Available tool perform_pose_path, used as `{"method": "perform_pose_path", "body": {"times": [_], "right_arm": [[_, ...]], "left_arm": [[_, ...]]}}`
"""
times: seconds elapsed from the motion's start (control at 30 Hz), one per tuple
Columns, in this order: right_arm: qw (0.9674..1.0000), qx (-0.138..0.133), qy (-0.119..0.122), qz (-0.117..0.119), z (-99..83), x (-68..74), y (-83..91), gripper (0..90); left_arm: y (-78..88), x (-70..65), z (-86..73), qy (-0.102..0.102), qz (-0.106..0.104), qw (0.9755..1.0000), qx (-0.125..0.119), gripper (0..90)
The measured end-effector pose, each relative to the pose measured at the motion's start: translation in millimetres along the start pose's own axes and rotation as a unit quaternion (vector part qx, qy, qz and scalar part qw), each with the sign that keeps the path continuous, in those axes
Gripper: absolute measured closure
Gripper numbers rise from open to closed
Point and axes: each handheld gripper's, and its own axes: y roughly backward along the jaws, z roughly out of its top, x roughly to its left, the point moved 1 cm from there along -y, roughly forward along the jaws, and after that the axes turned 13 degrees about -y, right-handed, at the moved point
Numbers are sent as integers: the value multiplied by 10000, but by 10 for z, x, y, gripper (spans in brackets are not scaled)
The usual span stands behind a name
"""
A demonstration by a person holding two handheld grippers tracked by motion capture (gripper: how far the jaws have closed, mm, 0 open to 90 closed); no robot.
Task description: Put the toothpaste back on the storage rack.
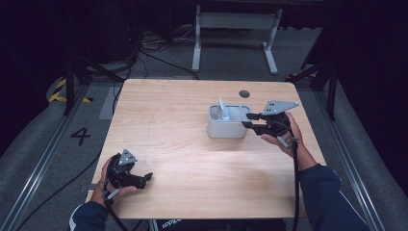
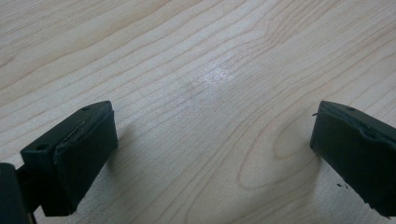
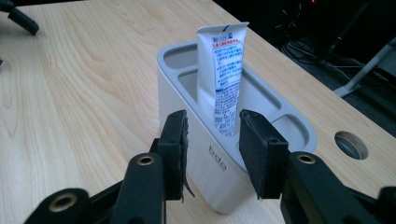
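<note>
High view puts the grey organiser [image 1: 226,126] on the far right part of the worktop [image 1: 192,159], with a white tube [image 1: 223,109] standing upright in one of its compartments. The right hand-held gripper [image 1: 249,120] hovers at the organiser's right end, jaws pointing toward it. The left hand-held gripper [image 1: 146,178] sits well apart, near the front left edge of the worktop, resting low over bare wood.

Right gripper view shows the tube [image 3: 223,79] standing in the large middle compartment of the organiser [image 3: 196,135], printed side facing the camera, crimped end up. The right hand-held gripper [image 3: 212,140] has its jaws parted, with a gap between them and nothing held; the tube's lower part shows through that gap, farther off (the pads look clear of both tube and rim, though depth is hard to read).

Left gripper view shows the left hand-held gripper [image 2: 210,149] with jaws spread wide over the bare worktop [image 2: 210,70], holding nothing.

By my reading, the step in hand is the approach to the tube. The next move calls for lifting the jaws above the organiser's wall, bracketing the tube's flat faces, then closing gently enough not to squeeze it or tip the organiser.
</note>
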Motion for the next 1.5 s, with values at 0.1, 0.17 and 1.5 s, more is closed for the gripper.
{"method": "perform_pose_path", "body": {"times": [0.1,0.17,1.5], "right_arm": [[10000,51,66,-17,-28,15,41,631],[9999,69,87,-41,-45,21,68,626],[9957,611,269,-636,-650,-16,398,402]], "left_arm": [[0,0,0,-1,0,10000,1,12],[0,0,0,1,0,10000,0,12],[0,0,0,0,1,10000,1,12]]}}
